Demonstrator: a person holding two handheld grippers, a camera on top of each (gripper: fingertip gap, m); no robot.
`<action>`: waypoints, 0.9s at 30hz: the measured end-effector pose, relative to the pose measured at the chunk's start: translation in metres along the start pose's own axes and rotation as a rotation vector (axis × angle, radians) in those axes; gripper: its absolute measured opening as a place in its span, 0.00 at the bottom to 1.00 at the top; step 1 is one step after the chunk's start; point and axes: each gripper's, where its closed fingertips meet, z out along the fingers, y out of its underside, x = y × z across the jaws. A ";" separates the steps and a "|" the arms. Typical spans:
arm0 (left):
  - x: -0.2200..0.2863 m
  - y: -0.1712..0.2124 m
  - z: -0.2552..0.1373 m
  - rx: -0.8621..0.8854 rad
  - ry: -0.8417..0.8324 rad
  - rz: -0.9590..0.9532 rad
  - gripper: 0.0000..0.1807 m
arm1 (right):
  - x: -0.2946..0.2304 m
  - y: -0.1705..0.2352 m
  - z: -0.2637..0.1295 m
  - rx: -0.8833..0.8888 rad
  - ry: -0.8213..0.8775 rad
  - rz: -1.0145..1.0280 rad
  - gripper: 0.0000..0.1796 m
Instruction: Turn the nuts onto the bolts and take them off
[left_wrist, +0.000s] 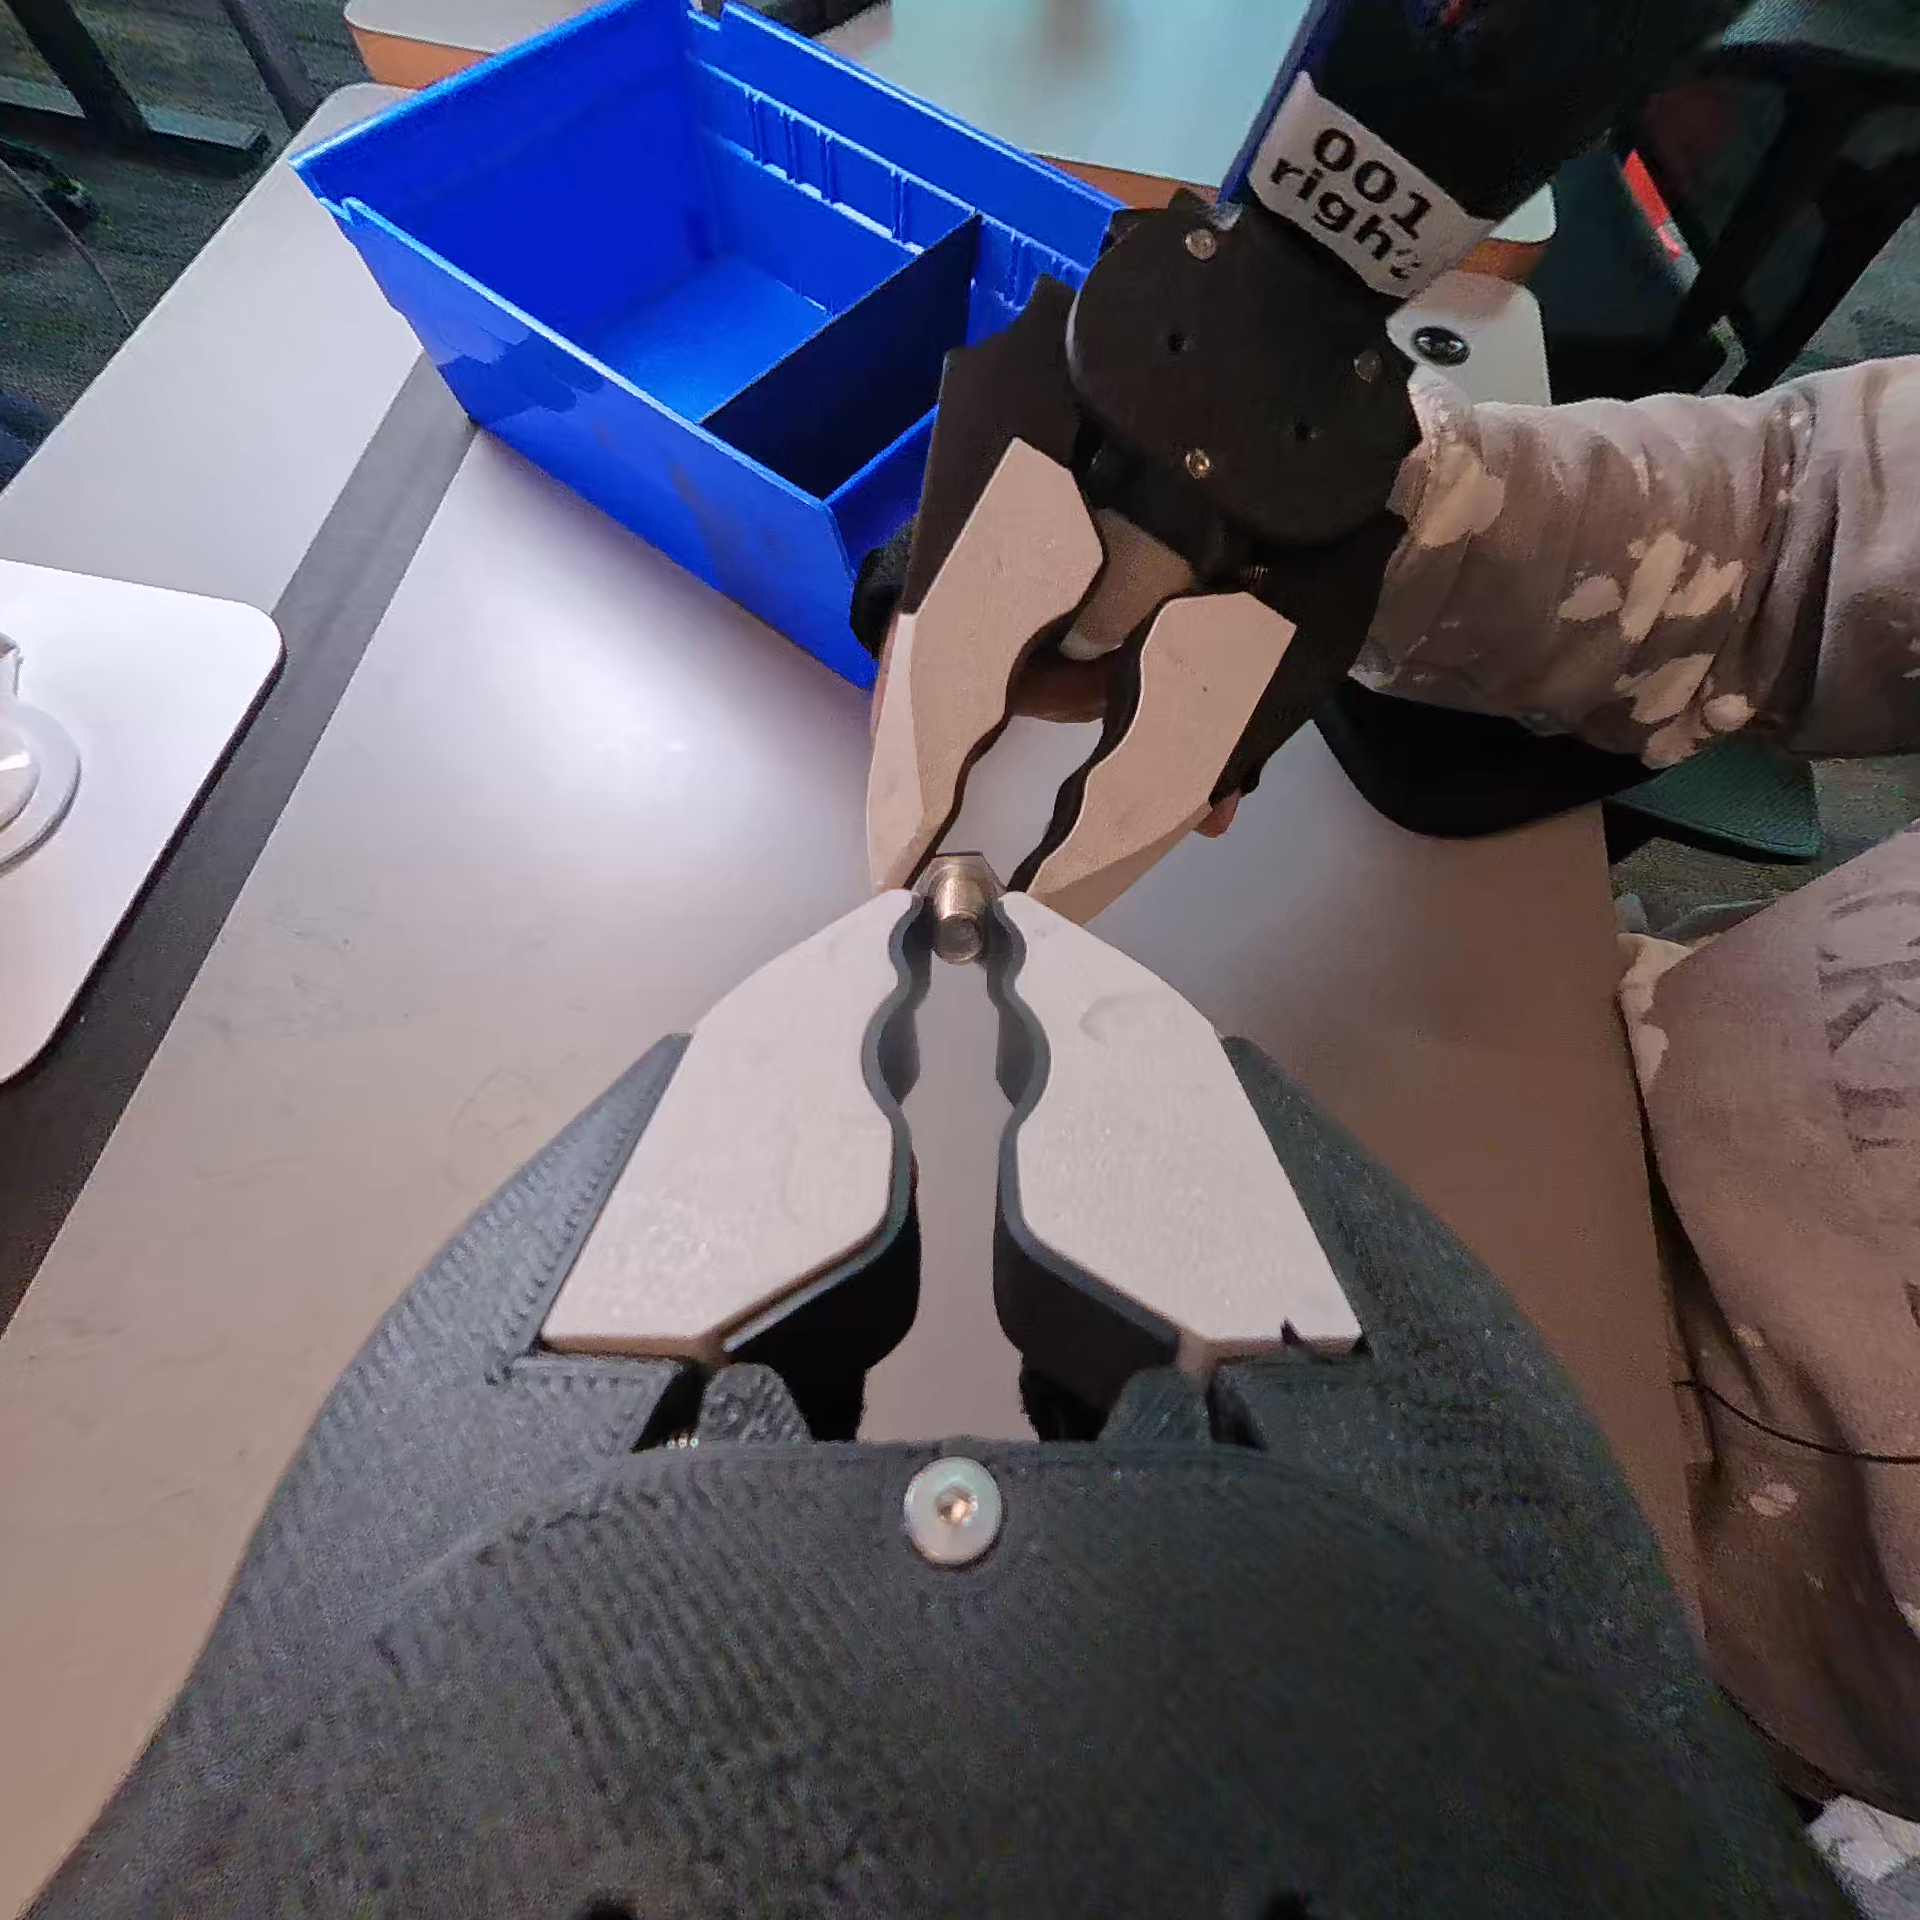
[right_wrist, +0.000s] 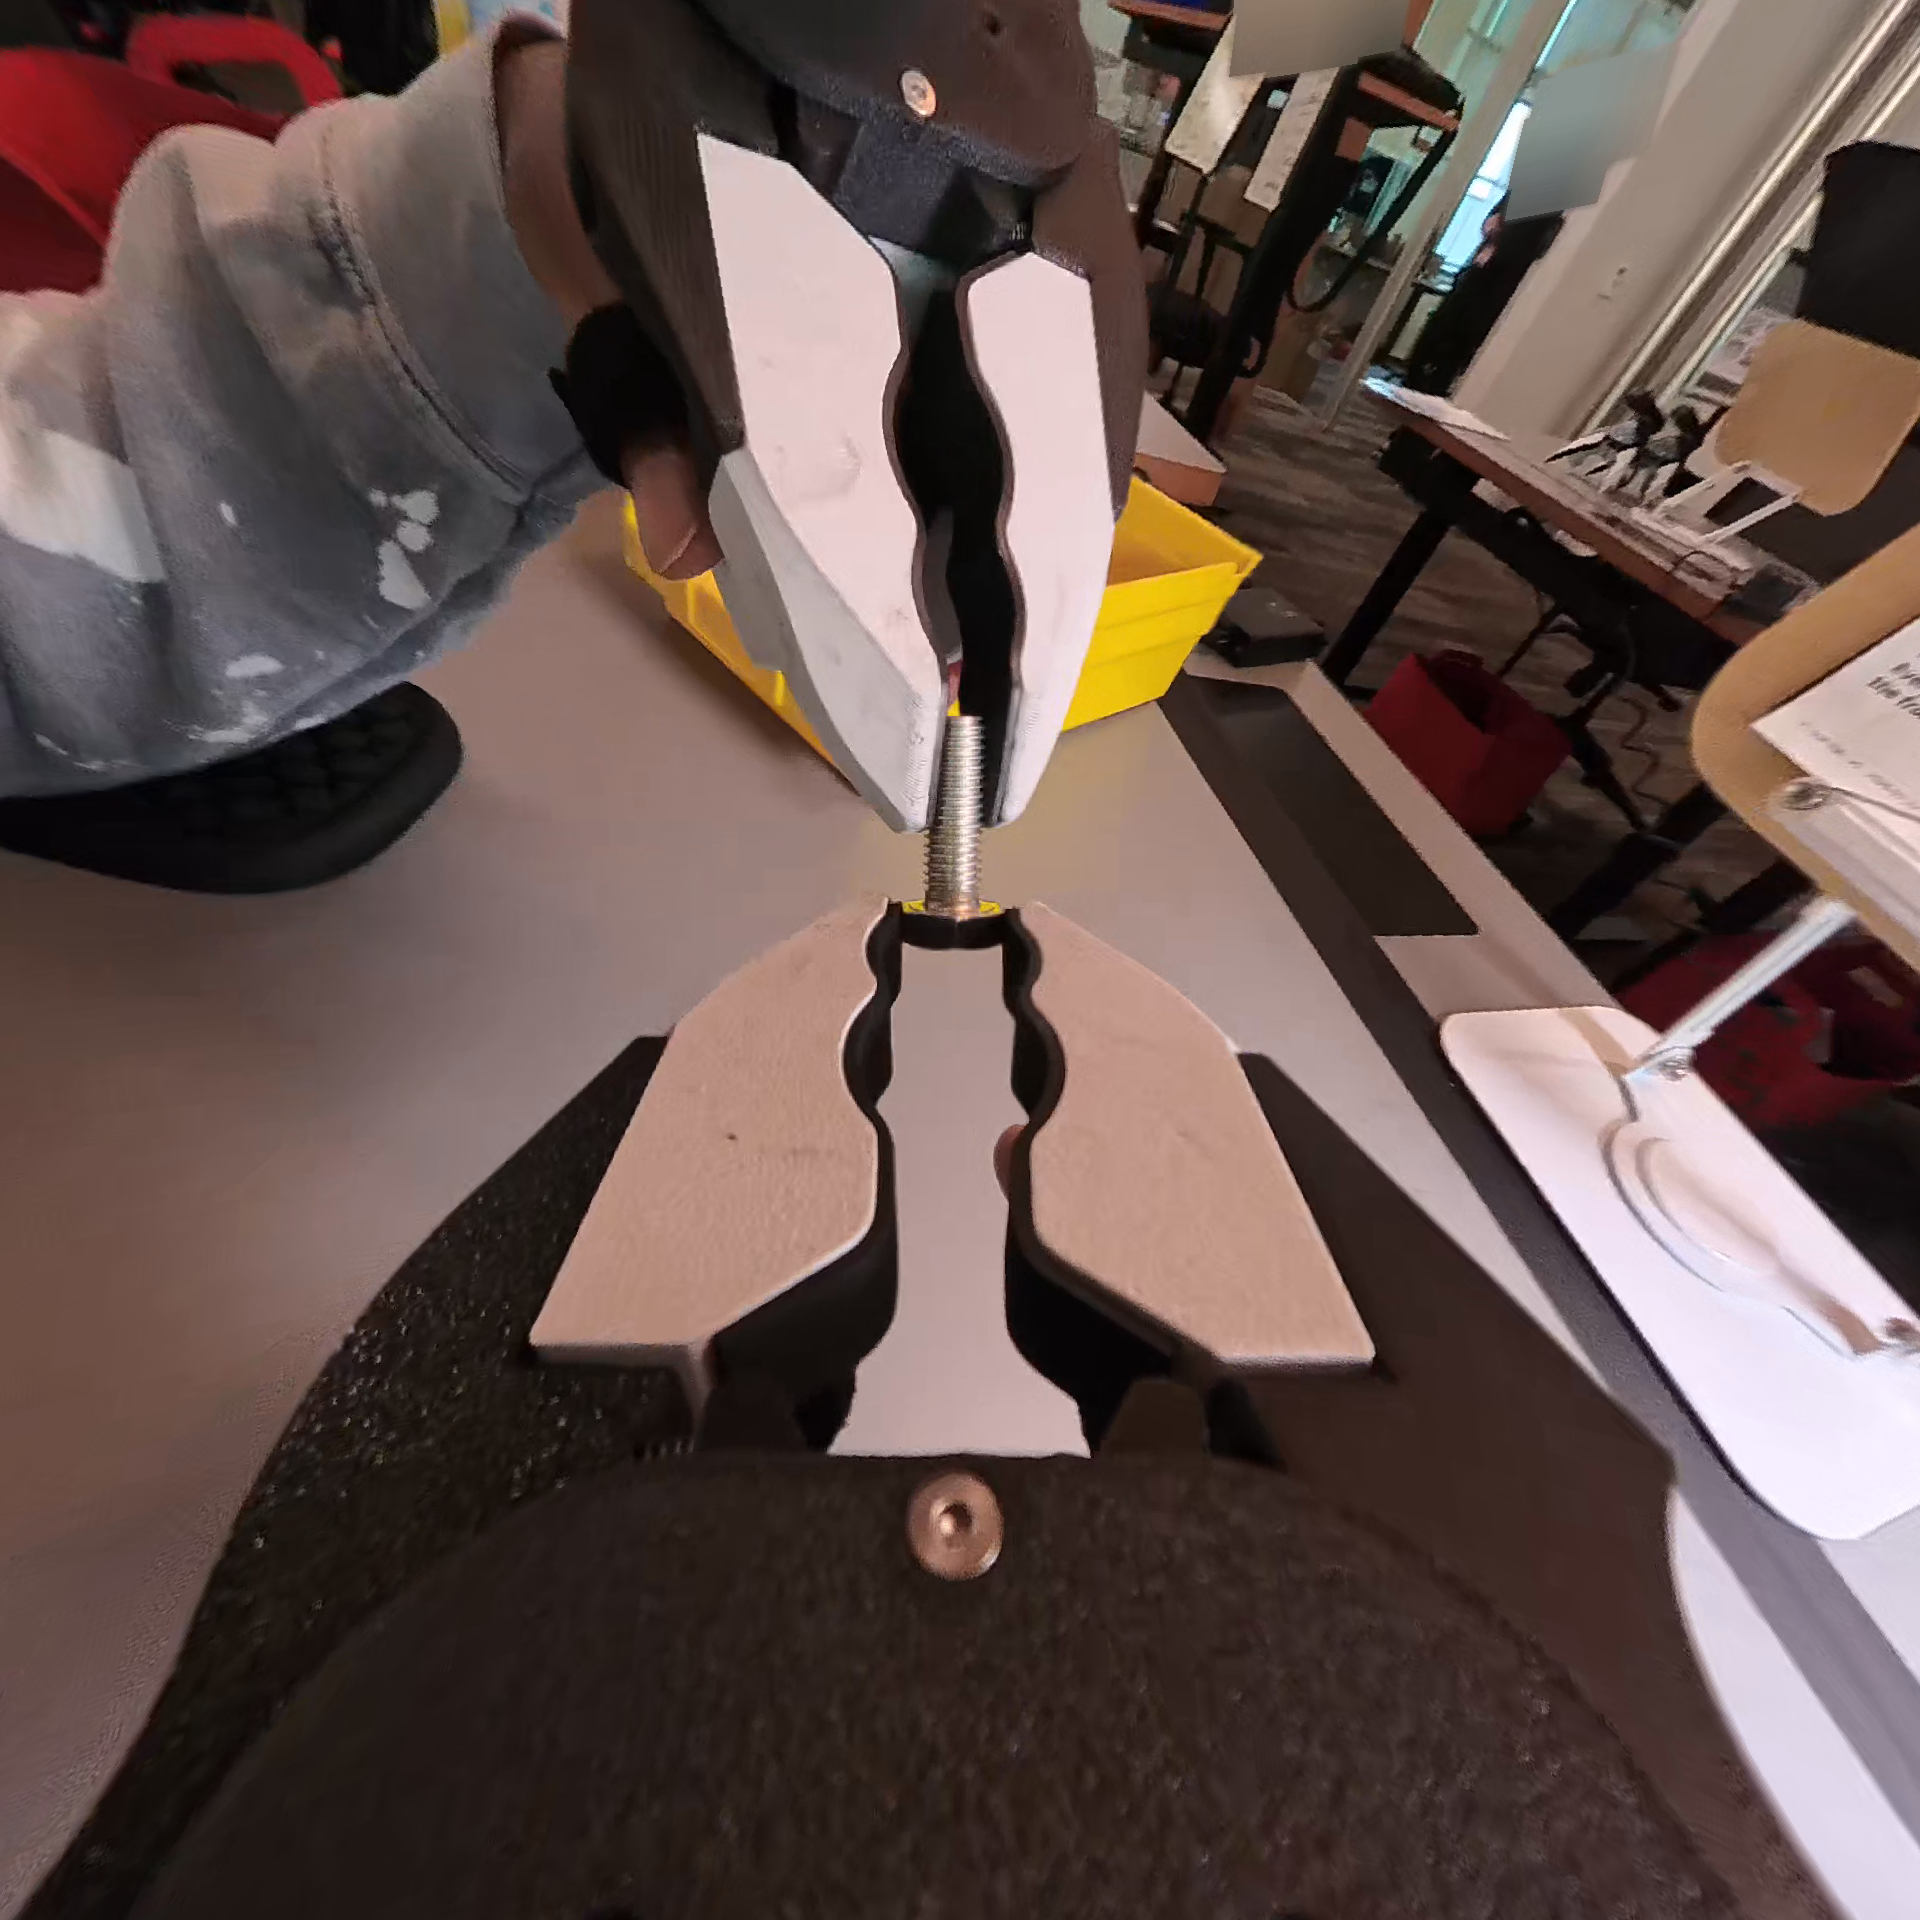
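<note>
So here's the setup: the left gripper (left_wrist: 958, 914) has its fingers (left_wrist: 779, 1143) pinched in close around a steel bolt (left_wrist: 956, 920), gripping it along the threaded shank. In the right wrist view you can see that shank (right_wrist: 961, 800) poking out past the left tips, so the free threaded end is offered straight to the other tool. Makes sense, you want the bolt locked still so only one part spins.

The right gripper (right_wrist: 951, 920) comes in from the opposite side, nose to nose with the left one. Its fingers (right_wrist: 748, 1132) are drawn in narrow on the nut (right_wrist: 951, 923), which sits right at the tips with the bolt end entering it. There's a bit of yellow showing around the nut, can't tell if it's a washer or just colour on the part. Both tools are held up off the counter (left_wrist: 520, 779) so there's room to twist the wrist.

My read is this is the threading stage, nut just meeting the bolt end, though I can't see how many threads are caught, if any. Lining both tools up on one axis is the point here, since a tilted nut would probably cross-thread.

A blue bin (left_wrist: 582, 343) sits behind on the counter, its visible compartments look empty, and a yellow bin (right_wrist: 1164, 613) is off past the left gripper.
</note>
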 end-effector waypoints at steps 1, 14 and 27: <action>-0.001 0.000 0.000 0.003 -0.005 0.000 0.06 | 0.001 0.000 0.000 0.001 0.014 -0.015 0.10; 0.017 -0.059 -0.024 0.429 0.097 0.051 0.10 | 0.002 -0.053 -0.025 0.422 -0.108 0.266 0.10; 0.021 -0.048 -0.012 0.312 0.067 0.098 0.06 | -0.006 -0.043 -0.013 0.308 -0.081 0.163 0.10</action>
